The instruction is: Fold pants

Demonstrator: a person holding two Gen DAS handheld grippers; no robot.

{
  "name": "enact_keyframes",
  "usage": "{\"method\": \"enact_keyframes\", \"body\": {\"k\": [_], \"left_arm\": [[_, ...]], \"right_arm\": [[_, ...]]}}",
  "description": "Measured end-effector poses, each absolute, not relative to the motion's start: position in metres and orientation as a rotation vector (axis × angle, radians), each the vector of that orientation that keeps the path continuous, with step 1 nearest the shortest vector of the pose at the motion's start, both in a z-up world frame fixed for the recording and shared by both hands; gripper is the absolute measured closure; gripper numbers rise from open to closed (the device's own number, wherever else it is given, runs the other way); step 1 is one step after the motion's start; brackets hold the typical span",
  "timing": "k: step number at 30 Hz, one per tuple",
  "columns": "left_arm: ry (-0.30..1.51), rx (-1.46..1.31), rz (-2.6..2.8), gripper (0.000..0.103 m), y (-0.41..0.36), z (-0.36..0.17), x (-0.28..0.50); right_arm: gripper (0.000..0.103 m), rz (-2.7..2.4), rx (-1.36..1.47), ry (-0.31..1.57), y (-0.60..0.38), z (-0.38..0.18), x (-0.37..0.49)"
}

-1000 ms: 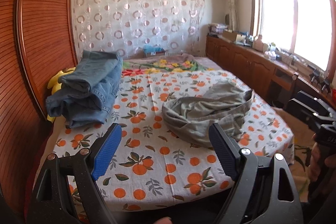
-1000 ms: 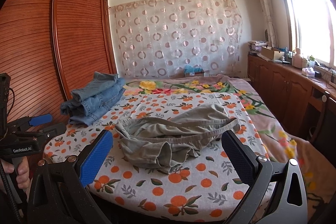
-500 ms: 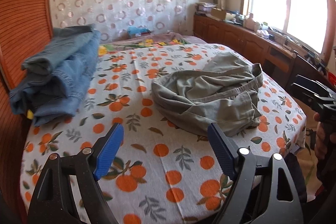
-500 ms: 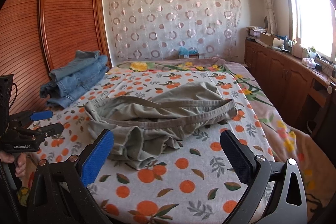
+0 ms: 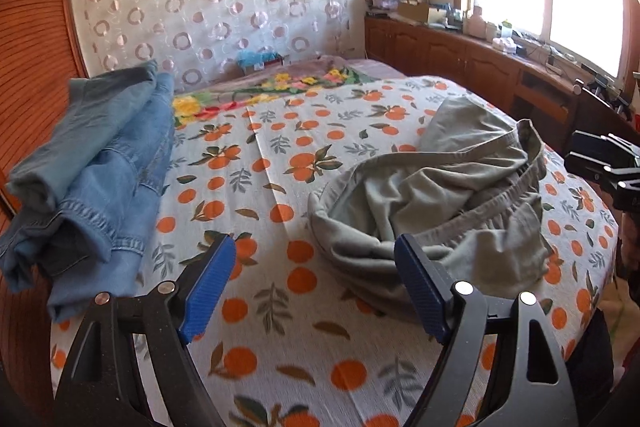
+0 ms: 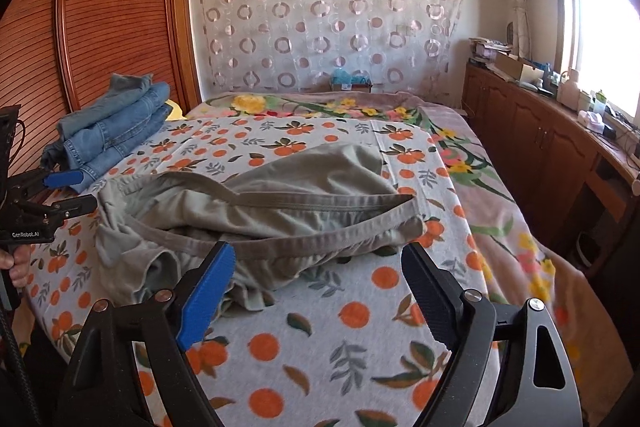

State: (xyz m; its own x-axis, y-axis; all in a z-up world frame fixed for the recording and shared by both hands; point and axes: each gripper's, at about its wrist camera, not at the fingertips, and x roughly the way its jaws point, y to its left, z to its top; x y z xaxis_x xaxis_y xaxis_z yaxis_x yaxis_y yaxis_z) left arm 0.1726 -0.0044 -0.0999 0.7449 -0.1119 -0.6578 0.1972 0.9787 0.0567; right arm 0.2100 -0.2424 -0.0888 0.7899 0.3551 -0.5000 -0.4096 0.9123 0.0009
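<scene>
The bed (image 6: 360, 355), spread with an orange-print sheet, is bearing the grey pants (image 6: 256, 211) crumpled in a heap near its near edge, with folded jeans (image 6: 108, 127) lying far left. The left gripper (image 5: 316, 283) is standing wide apart, holding nothing. The right gripper (image 6: 320, 291) has just been narrowing yet is gripping nothing, the waistband (image 6: 320, 239) lying just beyond it. Advisable: each gripper taking one waistband end, single layer only, before spreading flat.

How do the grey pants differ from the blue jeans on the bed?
The grey pants lie crumpled with the waistband gaping; the blue jeans are folded into a neat stack. The grey pants sit mid-bed near both claws; the blue jeans sit at the wardrobe-side edge. Both rest on the orange-print sheet, untouched.
</scene>
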Motion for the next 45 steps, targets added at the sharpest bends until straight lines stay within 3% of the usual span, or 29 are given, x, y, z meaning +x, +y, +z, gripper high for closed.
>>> {"method": "enact_keyframes", "body": {"k": [7, 11, 20, 27, 29, 31, 35, 45], "left_arm": [[0.778, 0.167, -0.242, 0.02, -0.011, -0.102, 0.202], [0.821, 0.141, -0.261, 0.02, -0.009, -0.107, 0.217], [0.893, 0.11, -0.291, 0.056, -0.008, -0.123, 0.225], [0.896, 0.074, -0.273, 0.075, -0.003, -0.127, 0.224], [0.886, 0.07, -0.275, 0.081, -0.002, -0.125, 0.224], [0.874, 0.074, -0.277, 0.09, -0.002, -0.122, 0.22], [0.846, 0.086, -0.288, 0.097, -0.003, -0.112, 0.211], [0.71, 0.078, -0.292, 0.097, 0.0, -0.059, 0.161]], "right_arm": [[0.027, 0.411, -0.102, 0.573, -0.248, -0.089, 0.229], [0.028, 0.367, -0.108, 0.601, -0.256, -0.085, 0.242], [0.028, 0.375, -0.1, 0.674, -0.267, -0.072, 0.259], [0.056, 0.414, -0.052, 0.711, -0.268, -0.072, 0.253], [0.067, 0.415, -0.046, 0.715, -0.271, -0.068, 0.256], [0.087, 0.396, -0.04, 0.696, -0.275, -0.066, 0.252], [0.093, 0.406, -0.017, 0.669, -0.286, -0.057, 0.241], [0.097, 0.373, -0.027, 0.491, -0.308, 0.0, 0.186]]}}
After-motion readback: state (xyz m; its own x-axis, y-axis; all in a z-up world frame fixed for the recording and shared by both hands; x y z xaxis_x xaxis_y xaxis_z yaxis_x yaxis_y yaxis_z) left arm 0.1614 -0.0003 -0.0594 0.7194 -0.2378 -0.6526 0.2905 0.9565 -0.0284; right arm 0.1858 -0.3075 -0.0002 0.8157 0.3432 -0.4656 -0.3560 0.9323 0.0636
